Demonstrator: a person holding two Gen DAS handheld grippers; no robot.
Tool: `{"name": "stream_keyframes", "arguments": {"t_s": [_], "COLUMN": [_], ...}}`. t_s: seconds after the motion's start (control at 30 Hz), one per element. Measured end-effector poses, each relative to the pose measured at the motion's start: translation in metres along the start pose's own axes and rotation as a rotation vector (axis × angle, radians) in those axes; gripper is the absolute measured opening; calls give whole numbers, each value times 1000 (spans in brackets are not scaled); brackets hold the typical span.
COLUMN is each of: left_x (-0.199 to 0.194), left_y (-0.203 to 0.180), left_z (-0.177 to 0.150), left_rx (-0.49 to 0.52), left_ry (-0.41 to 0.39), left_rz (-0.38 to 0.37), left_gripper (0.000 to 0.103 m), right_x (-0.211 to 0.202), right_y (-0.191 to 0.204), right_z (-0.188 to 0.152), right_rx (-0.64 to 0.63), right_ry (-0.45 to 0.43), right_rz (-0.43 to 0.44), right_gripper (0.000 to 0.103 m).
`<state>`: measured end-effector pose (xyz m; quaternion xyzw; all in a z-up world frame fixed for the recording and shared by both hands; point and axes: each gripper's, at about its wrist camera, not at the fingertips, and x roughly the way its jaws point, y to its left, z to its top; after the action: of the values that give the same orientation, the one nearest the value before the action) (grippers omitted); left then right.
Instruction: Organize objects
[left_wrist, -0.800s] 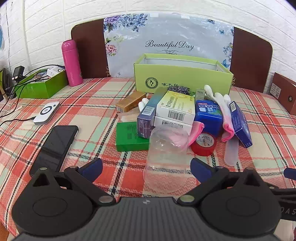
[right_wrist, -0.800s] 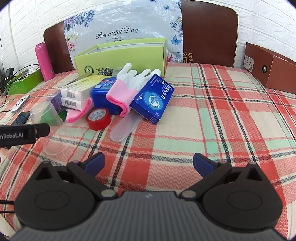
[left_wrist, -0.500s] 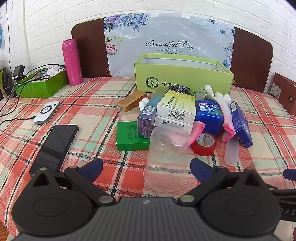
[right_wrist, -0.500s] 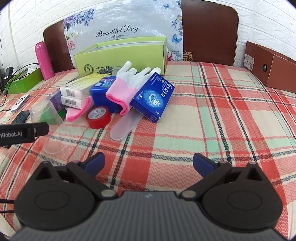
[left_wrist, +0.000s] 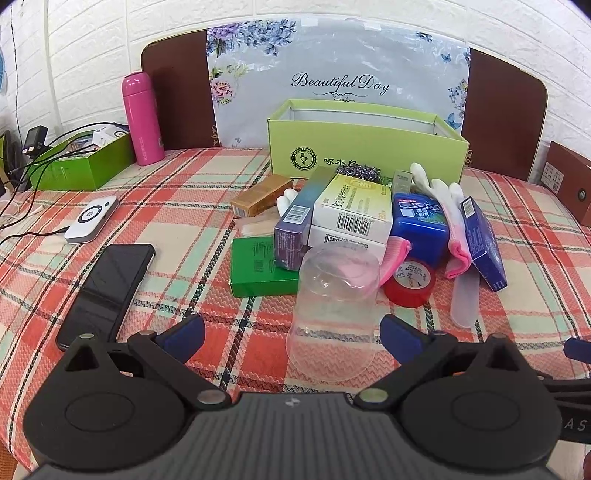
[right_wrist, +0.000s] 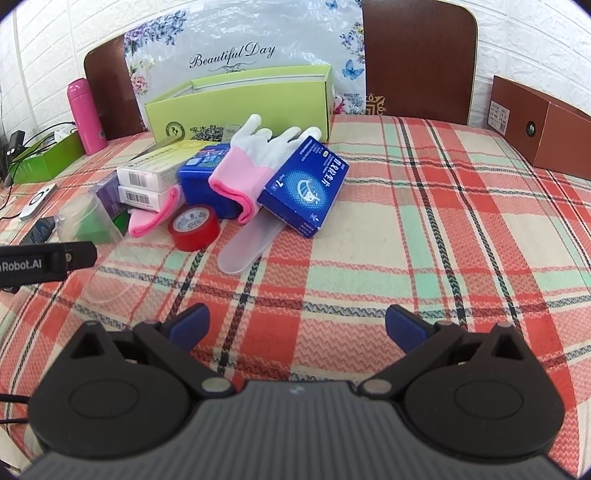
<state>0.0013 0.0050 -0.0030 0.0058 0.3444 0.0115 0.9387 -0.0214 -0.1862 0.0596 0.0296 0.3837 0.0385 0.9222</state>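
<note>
A heap of small items lies on the plaid tablecloth (left_wrist: 184, 206) in front of an open light-green box (left_wrist: 365, 147). It includes white cartons (left_wrist: 351, 218), a purple carton (left_wrist: 295, 229), a green box (left_wrist: 258, 269), a blue tub (left_wrist: 417, 225), pink-and-white gloves (right_wrist: 251, 166), a blue flat box (right_wrist: 304, 184) and a red tape roll (left_wrist: 408, 282). A clear plastic cup (left_wrist: 334, 314) lies on its side just ahead of my left gripper (left_wrist: 291, 338), which is open and apart from it. My right gripper (right_wrist: 295, 326) is open over bare cloth.
A black phone (left_wrist: 107, 291) and a white charger puck (left_wrist: 92, 223) lie at the left. A pink bottle (left_wrist: 142, 118) and a green box with cables (left_wrist: 81, 162) stand at the back left. A brown box (right_wrist: 539, 125) sits at the right. A translucent scoop (right_wrist: 247, 243) lies by the tape.
</note>
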Motion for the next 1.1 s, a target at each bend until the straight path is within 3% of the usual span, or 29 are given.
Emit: {"name": "stream_keyframes", "arguments": {"t_s": [0.57,0.8,0.87,0.9,1.0,1.1], "left_x": [16,23,25,26,33,34], "left_y": [-1,14,16,18,21,14], "left_z": [10,13,12,12,12,11], "left_rx": [-3,-36,-40,-43,-73,-45], "left_ry": [-35,-28,-23,-20,19,19], "left_rz": [-85,-116,-124,-137,-216,-263], "left_gripper": [103,89,82,74,55,54], "right_x": [24,51,60,64,56,40], "right_y": [10,30,31,29,15,-4], "right_z": [9,35,40,40,34,21], "right_rx": [-30,-45,-42,-38,-42,-59], "right_ry": [18,-58,-49,-35,-44,-46], "right_rz": [13,25,7,2,8,22], "right_gripper": [103,101,79,63,35,27]}}
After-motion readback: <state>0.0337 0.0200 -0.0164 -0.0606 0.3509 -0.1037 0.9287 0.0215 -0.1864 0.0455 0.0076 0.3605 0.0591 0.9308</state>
